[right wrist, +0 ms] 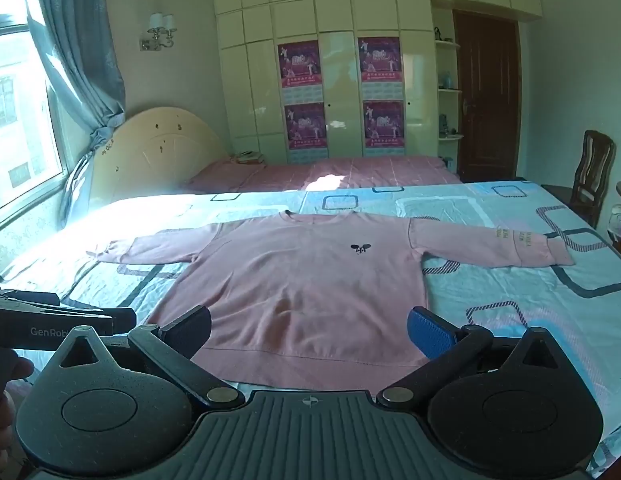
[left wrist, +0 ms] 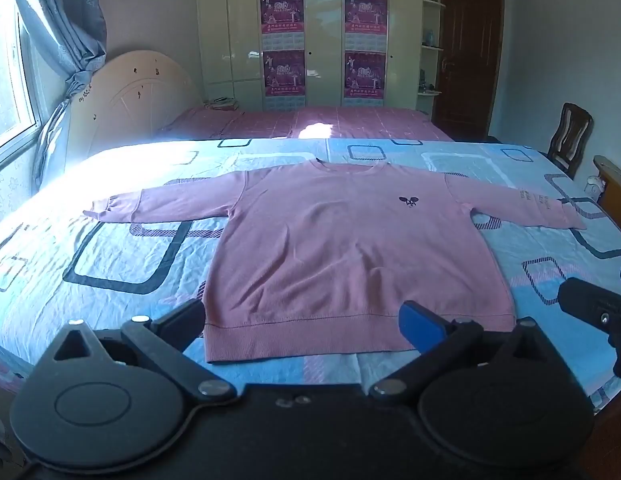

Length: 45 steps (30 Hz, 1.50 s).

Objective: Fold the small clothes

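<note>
The left gripper (left wrist: 304, 322) and right gripper (right wrist: 308, 328) are hovering level, jaws spread wide (holding nothing), at the hem of the pink long-sleeved sweatshirt (left wrist: 342, 248) lying mid-frame.

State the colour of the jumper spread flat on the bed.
Pink, with a small dark emblem on the chest; the jumper shows best in the left wrist view.

open bedsheet (left wrist: 122, 256) on both sides of the spread pink sweater (left wrist: 350, 256); wooden chair (left wrist: 570, 140) beyond the right edge, seemingly clear of the bed.
</note>
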Tool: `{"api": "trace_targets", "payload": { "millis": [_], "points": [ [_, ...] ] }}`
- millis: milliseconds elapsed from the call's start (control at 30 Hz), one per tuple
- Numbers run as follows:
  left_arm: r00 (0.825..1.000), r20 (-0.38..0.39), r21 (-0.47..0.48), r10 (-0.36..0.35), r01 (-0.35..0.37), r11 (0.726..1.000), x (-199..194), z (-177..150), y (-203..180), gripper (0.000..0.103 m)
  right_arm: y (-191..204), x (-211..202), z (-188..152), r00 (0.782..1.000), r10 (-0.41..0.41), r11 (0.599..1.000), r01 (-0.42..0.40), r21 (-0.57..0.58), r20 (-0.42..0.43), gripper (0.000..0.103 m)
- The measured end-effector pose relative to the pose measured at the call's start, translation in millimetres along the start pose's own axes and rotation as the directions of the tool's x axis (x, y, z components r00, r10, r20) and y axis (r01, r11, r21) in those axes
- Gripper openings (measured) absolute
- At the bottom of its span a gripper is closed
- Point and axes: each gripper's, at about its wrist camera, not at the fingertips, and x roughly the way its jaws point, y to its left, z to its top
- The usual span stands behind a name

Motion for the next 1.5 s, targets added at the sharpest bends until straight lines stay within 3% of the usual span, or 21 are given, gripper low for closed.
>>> {"api": "trace_targets", "payload": {
  "millis": [1500],
  "points": [
    [1.0,-0.007,-0.006,0.013,-0.013,1.0,-3,9,-12,0.103,-19,-1,2,1.0,0.011,0.999,-0.011,0.036,0.007,0.103]
  ]
}}
